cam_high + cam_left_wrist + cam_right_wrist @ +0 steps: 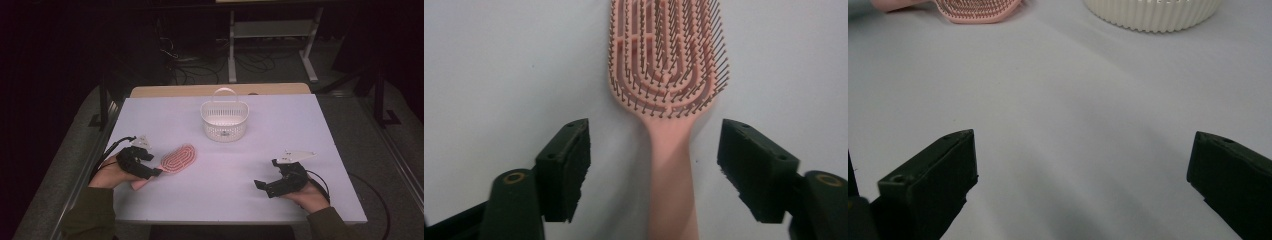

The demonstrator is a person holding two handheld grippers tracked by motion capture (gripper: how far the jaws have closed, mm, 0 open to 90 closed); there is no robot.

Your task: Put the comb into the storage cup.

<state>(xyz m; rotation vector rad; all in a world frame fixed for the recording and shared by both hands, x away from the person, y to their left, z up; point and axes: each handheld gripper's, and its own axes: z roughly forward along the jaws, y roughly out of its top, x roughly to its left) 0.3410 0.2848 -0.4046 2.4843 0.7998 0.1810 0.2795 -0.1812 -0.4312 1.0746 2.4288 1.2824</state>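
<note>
Two hand-held grippers rest low over the white table (310,120) in the high view. The left gripper (150,172) sits over the handle of a pink plastic hairbrush with rows of thin bristles (177,157), which lies bristles up near the table's left side. The right gripper (262,186) sits well apart from it near the front edge. A white ribbed plastic basket with a hoop handle (224,120) stands farther back, at the middle.

From the left gripper view, the left gripper (654,165) has its jaws either side of the hairbrush (666,55) handle, gaps showing on both sides, not pressing it.

From the right gripper view, the right gripper (1083,175) stands wide open over bare table, with the hairbrush (975,10) and basket (1153,15) at the far edge.
</note>
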